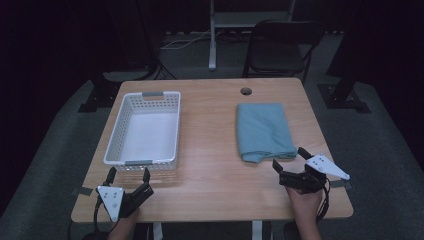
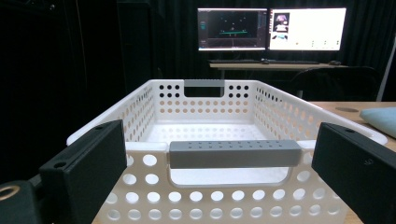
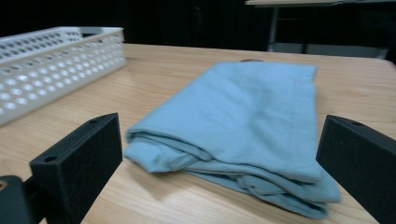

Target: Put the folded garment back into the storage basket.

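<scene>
a: where did the folded blue cloth [image 1: 264, 131] lie relative to the right tool [image 1: 291, 163]?

b: straight ahead of it on the table [image 1: 210, 150], just beyond the jaws. its long axis ran away from the person, toward the far edge, and the near short end, with the stacked folds, faced the tool. in the right gripper view the cloth [image 3: 243, 126] sat between the two spread jaws but past their tips, untouched.

a: so the right tool was open?

b: yes, jaws wide apart and holding nothing.

a: and the left tool [image 1: 129, 173]?

b: also spread wide and empty, sitting just short of the white basket [image 1: 114, 145]. in the left gripper view the basket's grey handle [image 2: 235, 153] lay square across the gap between the jaws.

a: which hand was nearer the cloth?

b: the right one, clearly; the left was well apart from it, with the basket in front of it instead. i'd judge the right would reach forward for that near folded end, the basket lying off to its left.
</scene>
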`<state>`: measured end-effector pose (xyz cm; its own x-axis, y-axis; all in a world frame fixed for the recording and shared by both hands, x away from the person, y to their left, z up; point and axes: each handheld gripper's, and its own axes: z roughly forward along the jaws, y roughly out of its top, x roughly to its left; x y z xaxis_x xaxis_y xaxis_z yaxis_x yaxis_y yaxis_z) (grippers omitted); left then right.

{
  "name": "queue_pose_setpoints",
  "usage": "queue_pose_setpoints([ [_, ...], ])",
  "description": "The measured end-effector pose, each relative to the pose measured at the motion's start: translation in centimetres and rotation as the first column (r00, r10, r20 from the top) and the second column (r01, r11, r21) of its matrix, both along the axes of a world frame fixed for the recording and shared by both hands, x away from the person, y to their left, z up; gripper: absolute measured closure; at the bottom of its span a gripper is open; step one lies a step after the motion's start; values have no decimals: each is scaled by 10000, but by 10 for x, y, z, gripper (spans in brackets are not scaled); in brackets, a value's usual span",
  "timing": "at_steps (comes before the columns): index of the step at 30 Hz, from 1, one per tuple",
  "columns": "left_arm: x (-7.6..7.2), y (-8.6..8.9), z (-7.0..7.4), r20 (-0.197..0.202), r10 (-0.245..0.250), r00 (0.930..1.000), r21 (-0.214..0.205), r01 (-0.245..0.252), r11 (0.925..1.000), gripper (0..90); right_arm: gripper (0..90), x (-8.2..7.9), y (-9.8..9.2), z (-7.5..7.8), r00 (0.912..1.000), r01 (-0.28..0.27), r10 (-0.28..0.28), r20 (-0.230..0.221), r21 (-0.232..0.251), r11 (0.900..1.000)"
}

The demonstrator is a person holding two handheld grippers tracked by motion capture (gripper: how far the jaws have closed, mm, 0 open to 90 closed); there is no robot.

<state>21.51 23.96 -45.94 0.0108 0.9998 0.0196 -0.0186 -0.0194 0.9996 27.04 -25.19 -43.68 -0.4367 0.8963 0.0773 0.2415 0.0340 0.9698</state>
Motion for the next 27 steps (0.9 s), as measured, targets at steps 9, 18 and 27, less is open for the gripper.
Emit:
queue_pose_setpoints([
  [9, 0, 0, 0, 10, -1, 10000, -2, 1, 10000, 45, 7, -9, -5, 0, 9996, 10, -12, 288, 88, 10000],
  [18, 0, 0, 0, 1, -3, 10000, 7, 3, 10000, 45, 8, -6, -7, -4, 9969, -254, 260, -741, 83, 9996],
  [27, -1, 0, 0, 24, -55, 10000, 2, 55, 10000, 45, 7, -5, -6, -4, 9972, -98, 110, -737, 177, 9998],
])
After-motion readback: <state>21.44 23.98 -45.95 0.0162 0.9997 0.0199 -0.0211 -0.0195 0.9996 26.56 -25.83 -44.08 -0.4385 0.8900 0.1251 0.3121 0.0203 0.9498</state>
